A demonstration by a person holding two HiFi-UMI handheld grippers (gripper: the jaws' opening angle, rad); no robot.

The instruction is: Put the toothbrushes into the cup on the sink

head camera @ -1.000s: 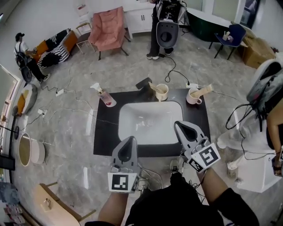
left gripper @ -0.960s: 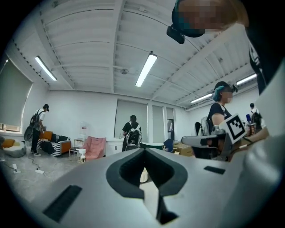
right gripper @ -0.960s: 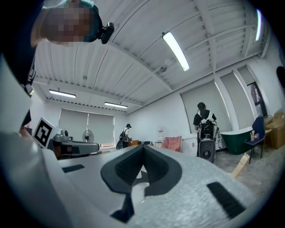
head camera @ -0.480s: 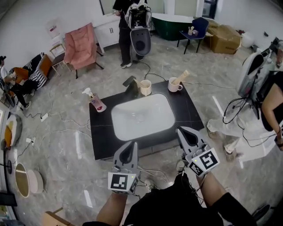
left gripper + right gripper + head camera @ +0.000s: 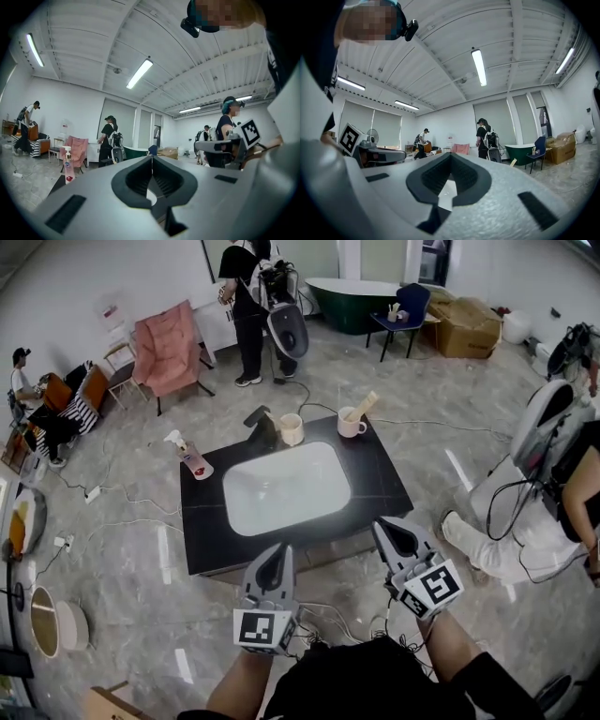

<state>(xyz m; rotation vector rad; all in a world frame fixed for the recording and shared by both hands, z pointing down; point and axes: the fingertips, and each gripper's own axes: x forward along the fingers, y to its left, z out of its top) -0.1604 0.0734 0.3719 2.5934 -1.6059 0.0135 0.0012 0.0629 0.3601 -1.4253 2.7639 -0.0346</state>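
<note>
Two pale cups stand at the far edge of the black sink counter (image 5: 384, 486). The left cup (image 5: 292, 430) is beside the dark faucet (image 5: 259, 430). The right cup (image 5: 351, 423) has a wooden-handled toothbrush (image 5: 364, 406) sticking out of it. My left gripper (image 5: 281, 547) and right gripper (image 5: 384, 524) hover in front of the counter's near edge, well short of the cups. Both are shut with nothing between the jaws, as the left gripper view (image 5: 151, 157) and the right gripper view (image 5: 450, 154) show.
A white basin (image 5: 286, 488) fills the counter's middle, and a pink soap bottle (image 5: 190, 457) stands at its left corner. Cables lie on the floor around the counter. A person with a backpack (image 5: 253, 306) stands behind it, and a pink chair (image 5: 167, 346) is at the back left.
The head view has drawn back and swung, so the sink counter now lies farther from both grippers. The grippers stay shut and low in the frame. The standing person behind has shifted left.
</note>
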